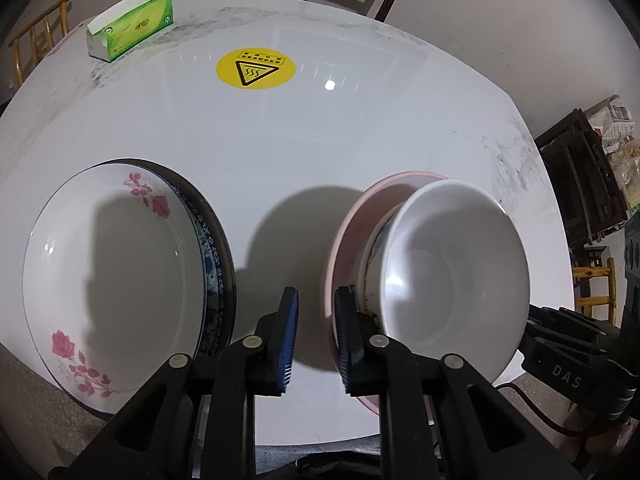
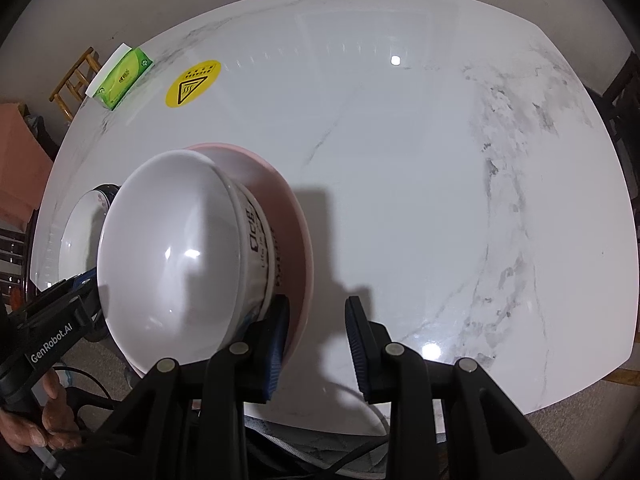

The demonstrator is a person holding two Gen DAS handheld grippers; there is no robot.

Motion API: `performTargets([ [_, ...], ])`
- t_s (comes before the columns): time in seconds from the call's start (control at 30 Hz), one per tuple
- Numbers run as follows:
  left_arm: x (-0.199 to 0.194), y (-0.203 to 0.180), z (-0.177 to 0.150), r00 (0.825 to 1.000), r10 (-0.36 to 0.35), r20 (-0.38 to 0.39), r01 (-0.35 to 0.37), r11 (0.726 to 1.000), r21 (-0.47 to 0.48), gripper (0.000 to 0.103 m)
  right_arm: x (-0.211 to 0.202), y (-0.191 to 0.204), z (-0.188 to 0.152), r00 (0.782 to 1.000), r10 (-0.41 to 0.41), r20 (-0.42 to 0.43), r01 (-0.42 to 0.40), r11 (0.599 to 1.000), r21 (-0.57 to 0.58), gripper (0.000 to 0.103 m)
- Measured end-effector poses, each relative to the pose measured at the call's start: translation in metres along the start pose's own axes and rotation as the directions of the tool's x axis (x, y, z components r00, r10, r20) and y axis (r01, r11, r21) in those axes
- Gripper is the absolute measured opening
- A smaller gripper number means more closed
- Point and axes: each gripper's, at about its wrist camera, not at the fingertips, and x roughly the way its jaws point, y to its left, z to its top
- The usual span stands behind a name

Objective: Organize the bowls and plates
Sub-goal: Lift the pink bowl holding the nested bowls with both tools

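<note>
**Two stacks of dishes on a white marble surface, a claw beside the right-hand stack on each side**

Two piles sit near the front edge of the marble surface. On the left, a white plate with pink roses rests on a blue-patterned plate. Just right of it, the left claw points down at bare marble, its blue pads slightly apart with nothing between them; the right pad sits at the rim of a pink plate, though contact is hard to judge. That pink plate carries a printed bowl with a plain white bowl nested inside. Further right, the right claw stands partly open and empty, its left pad against the pink plate's edge. At the back left lie a green tissue box and a yellow heat-warning sticker.
</note>
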Motion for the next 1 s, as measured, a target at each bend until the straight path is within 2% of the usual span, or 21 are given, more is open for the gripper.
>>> performTargets([
  [0.17, 0.0002, -0.0012, 0.0012, 1.0, -0.01, 0.001, 0.01, 1.0, 0.008, 0.007, -0.0006, -0.0019, -0.0014, 1.0, 0.018, 0.008, -0.018, 1.0, 0.02, 0.025],
  [0.37, 0.0002, -0.0013, 0.0017, 1.0, -0.01, 0.009, 0.01, 1.0, 0.015, 0.005, -0.0022, 0.0005, -0.0036, 0.999, 0.039, 0.022, -0.04, 0.998, 0.041, 0.013],
  [1.0, -0.0005, -0.0016, 0.0018, 1.0, -0.001, 0.017, 0.001, 1.0, 0.017, 0.004, -0.0017, -0.0014, -0.0032, 0.998, 0.055, 0.041, -0.058, 0.995, 0.086, 0.012],
])
